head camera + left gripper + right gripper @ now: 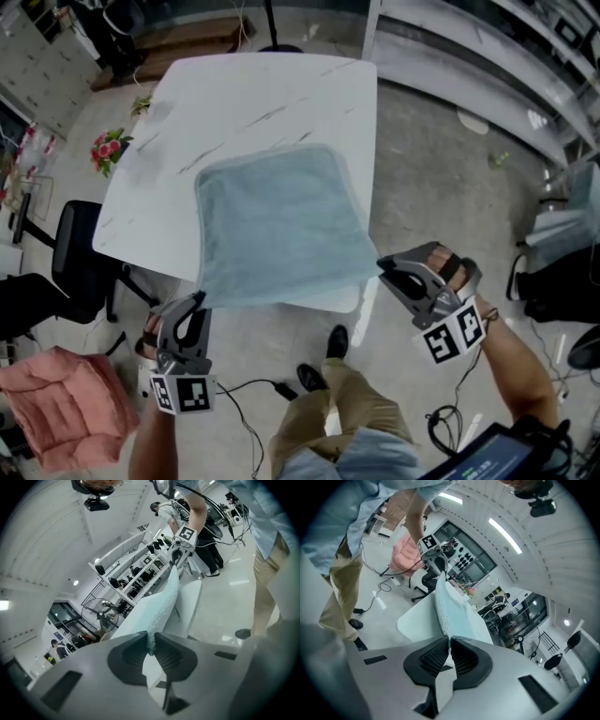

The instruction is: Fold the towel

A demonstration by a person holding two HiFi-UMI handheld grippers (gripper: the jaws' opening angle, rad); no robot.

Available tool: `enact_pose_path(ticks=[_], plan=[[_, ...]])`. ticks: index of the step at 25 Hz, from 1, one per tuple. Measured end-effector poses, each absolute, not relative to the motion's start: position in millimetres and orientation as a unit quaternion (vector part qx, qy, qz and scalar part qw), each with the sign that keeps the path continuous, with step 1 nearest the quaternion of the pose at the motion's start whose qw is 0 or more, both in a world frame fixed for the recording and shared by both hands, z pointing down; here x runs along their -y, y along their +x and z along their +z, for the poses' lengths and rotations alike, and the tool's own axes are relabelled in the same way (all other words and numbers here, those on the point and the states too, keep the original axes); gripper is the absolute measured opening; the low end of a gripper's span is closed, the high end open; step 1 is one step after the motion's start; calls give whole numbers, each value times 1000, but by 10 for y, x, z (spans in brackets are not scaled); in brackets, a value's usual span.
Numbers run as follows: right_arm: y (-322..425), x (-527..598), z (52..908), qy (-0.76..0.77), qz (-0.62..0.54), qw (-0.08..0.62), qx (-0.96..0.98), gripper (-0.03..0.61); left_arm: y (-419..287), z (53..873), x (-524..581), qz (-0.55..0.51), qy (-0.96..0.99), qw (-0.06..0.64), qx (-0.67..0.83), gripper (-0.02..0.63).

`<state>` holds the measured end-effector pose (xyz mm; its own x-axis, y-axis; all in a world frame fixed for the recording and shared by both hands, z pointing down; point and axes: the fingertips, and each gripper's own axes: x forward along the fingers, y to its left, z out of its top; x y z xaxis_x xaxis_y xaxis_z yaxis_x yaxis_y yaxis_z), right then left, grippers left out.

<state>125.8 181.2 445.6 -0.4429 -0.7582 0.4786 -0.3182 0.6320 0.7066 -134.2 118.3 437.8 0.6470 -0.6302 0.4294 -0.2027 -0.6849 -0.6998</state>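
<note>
A light blue towel (277, 225) lies spread on the white table (253, 94), and its near edge is lifted off the table's front edge. My left gripper (199, 302) is shut on the towel's near left corner. My right gripper (382, 265) is shut on the near right corner. In the left gripper view the towel's edge (165, 604) runs from my pinching jaws (151, 645) up to the other gripper (182, 545). The right gripper view has the towel (452, 616) caught between the ribbed pads (436, 654), and it stretches to the left gripper (435, 559).
A black office chair (70, 272) stands left of the table, with a pink cushion (61, 408) nearer me. Flowers (108, 150) sit on the floor at the far left. The person's shoes (323, 361) and cables lie below the table edge. A screen (487, 457) is at the bottom right.
</note>
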Motion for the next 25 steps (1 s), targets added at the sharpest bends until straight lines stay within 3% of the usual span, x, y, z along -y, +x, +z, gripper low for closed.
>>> enact_pose_path(ticks=[6, 11, 17, 25], plan=[[1339, -1409, 4018, 364, -221, 374, 824, 31, -1294, 3981, -822, -327, -865, 280, -259, 34], [1335, -993, 3773, 381, -172, 344, 841, 31, -1286, 3794, -458, -303, -886, 208, -284, 34], [1390, -473, 3745, 403, -124, 327, 846, 31, -1270, 3808, 82, -295, -901, 117, -297, 34], [1588, -1, 3851, 440, -61, 314, 839, 31, -1110, 3939, 708, -313, -906, 73, -274, 35]])
